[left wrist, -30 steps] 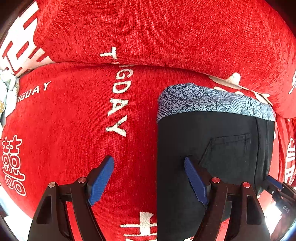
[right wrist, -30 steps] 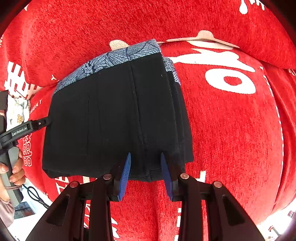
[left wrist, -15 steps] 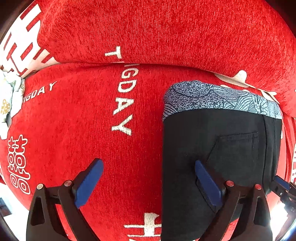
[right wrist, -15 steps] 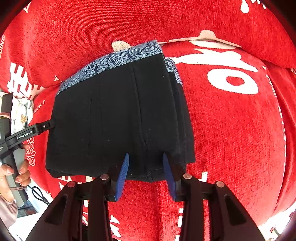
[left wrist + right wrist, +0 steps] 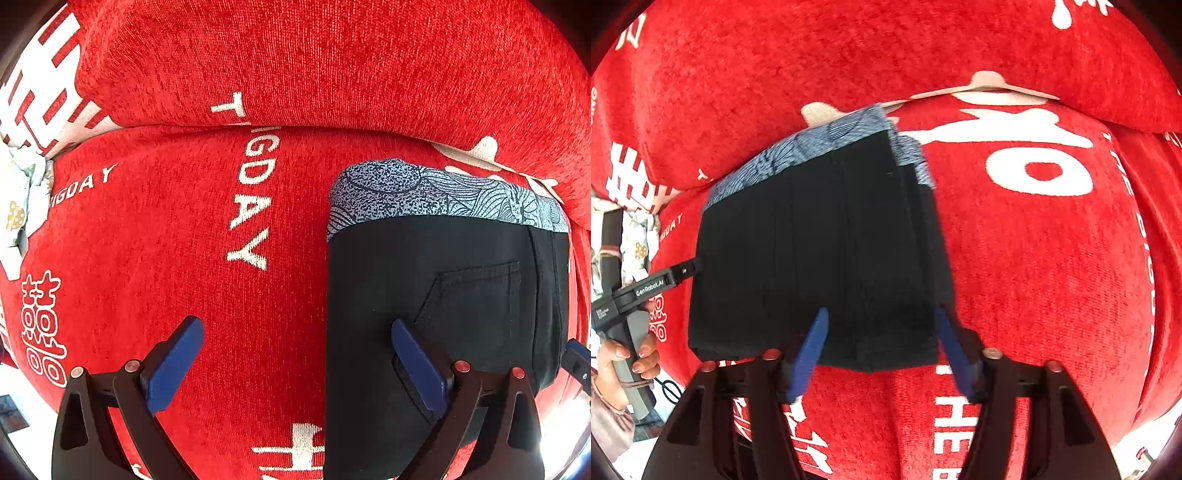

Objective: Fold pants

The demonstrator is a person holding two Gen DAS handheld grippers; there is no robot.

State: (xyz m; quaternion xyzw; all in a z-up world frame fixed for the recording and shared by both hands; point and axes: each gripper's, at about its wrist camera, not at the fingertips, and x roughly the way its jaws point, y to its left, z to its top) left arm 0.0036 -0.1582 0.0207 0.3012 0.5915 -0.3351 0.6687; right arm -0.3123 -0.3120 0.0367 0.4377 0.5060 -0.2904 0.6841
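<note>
The folded pants (image 5: 820,251) lay on the red cover (image 5: 1034,258), under the right tongs (image 5: 882,350) — which had just been opening, fabric between but unpressed. The left tongs (image 5: 295,365) stood wide apart, straddling the pants' edge. A pad snagging cloth on withdrawal could undo the fold.

My left gripper (image 5: 295,365) has just spread wide: one finger over the folded black pants (image 5: 443,295) (patterned waistband ahead), the other over the red cover (image 5: 166,240).
</note>
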